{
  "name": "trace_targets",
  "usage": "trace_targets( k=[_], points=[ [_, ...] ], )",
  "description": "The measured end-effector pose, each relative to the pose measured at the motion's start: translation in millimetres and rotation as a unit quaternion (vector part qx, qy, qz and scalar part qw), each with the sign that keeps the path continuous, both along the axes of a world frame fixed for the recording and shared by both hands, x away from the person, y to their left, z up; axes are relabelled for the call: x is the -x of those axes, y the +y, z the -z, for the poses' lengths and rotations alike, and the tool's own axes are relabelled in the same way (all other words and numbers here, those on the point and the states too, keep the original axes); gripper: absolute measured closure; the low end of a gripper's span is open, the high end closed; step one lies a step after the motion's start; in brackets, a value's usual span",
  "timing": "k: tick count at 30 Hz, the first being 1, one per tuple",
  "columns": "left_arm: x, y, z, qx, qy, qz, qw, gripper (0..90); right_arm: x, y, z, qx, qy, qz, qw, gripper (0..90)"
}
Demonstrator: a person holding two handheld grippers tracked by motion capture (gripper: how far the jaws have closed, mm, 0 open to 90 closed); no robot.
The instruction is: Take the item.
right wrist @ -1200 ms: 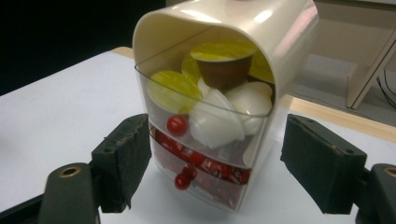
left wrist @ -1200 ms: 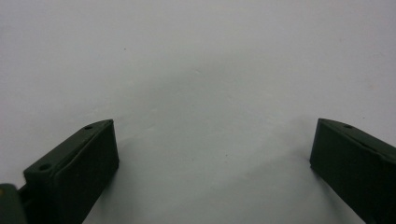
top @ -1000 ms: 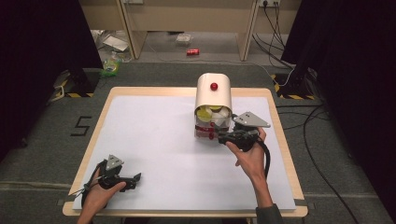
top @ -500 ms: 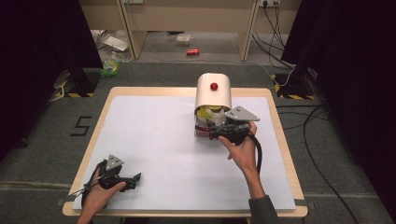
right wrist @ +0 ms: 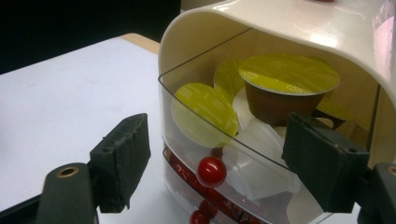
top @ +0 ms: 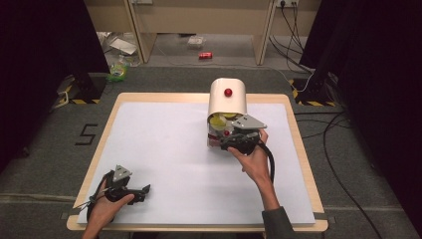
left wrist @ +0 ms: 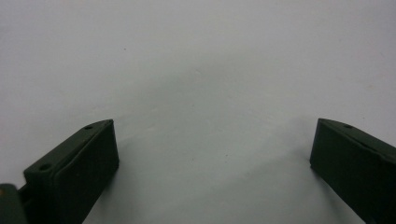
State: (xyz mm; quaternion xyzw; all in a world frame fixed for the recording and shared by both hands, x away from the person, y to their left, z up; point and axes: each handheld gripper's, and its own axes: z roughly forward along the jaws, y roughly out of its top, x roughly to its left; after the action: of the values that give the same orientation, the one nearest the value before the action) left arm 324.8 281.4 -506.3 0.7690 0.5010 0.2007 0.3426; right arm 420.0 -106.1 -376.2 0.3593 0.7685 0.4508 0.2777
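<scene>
- The cream capsule dispenser (top: 227,99) is seen standing toward the far edge of the surface (top: 159,149), right of its middle, its clear drawers facing the near edge.
- The right hand-held gripper (top: 230,142) is held directly at that front, jaws spread wide and empty, pointing toward the far edge.
- In the right gripper view, the top drawer (right wrist: 210,135) is pulled open between the two jaws; the red knob (right wrist: 211,171) sits low and roughly midway between them, just ahead.
- Olive-lidded capsules (right wrist: 205,114) are piled in the open drawer, one brown-bodied capsule (right wrist: 287,84) upright on top and closer to the right jaw.
- The drawer's travel axis runs far edge to near edge, in line with the gripper's approach; a straight push or pull is judged the likely next move.
- The left hand-held gripper (top: 133,191) is rested at the near-left corner of the surface, well apart from the dispenser, jaws wide over bare white surface with nothing between them.
- The right hand is plainly the nearer one.
</scene>
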Motion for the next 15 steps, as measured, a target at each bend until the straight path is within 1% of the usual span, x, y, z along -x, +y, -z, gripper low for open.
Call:
trace_targets(
  k=[6, 10, 11, 15],
  points=[
    [0.0, -0.1, 0.2, 0.001, -0.001, 0.000, 1.0000, 0.3, 2.2, 0.1, -0.8, 0.001, 0.002, 0.003, 1.0000, 26.6],
    [0.0, -0.1, 0.2, 0.000, -0.001, 0.000, 1.0000, 0.3, 4.4, -3.6, -3.7, -0.009, 0.010, 0.000, 0.9999, 32.6],
    [0.1, -0.1, 0.1, 0.000, -0.001, 0.000, 1.0000, 0.4, 4.5, -4.8, -4.1, -0.010, 0.009, -0.001, 0.9999, 33.8],
    [0.1, -0.2, 0.1, 0.000, -0.001, 0.000, 1.0000, 0.4, 7.5, -6.5, -5.3, -0.010, 0.015, -0.004, 0.9998, 36.9]
  ],
)
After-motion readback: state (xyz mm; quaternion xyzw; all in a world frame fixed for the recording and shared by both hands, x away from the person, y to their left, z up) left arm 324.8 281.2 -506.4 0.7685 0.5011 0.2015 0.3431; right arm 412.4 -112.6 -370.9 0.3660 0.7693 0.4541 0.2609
